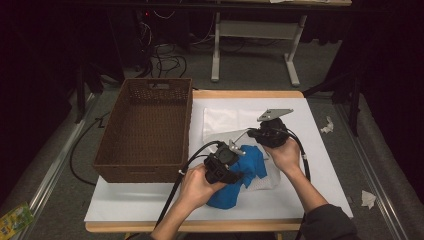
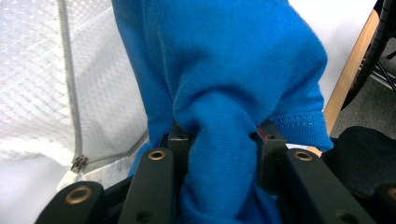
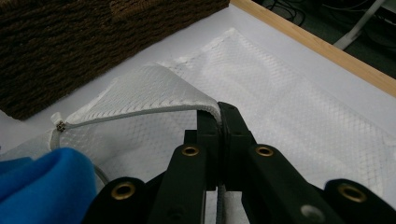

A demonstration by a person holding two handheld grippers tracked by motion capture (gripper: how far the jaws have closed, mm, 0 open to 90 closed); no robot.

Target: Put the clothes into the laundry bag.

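Note:
A bright blue knitted garment (image 1: 251, 161) lies at the mouth of a white mesh zip bag (image 1: 225, 120) in the middle of the table. My left gripper (image 1: 241, 173) is shut on a bunched fold of the blue garment (image 2: 224, 60), which fills the gap between its jaws (image 2: 219, 135). My right gripper (image 1: 252, 134) is shut on the bag's zipper edge (image 3: 140, 112) and holds that flap lifted off the mesh bag (image 3: 289, 102) beneath. The zipper pull (image 3: 60, 125) sits at the end of the lifted edge, close to the blue garment (image 3: 42, 182).
A brown woven basket (image 1: 145, 130) stands at the left of the white-covered table (image 1: 320, 165), close to the bag. The wooden table edge (image 3: 317, 42) runs behind the bag. Cables trail from both grippers towards the person. Paper scraps lie on the floor at the right.

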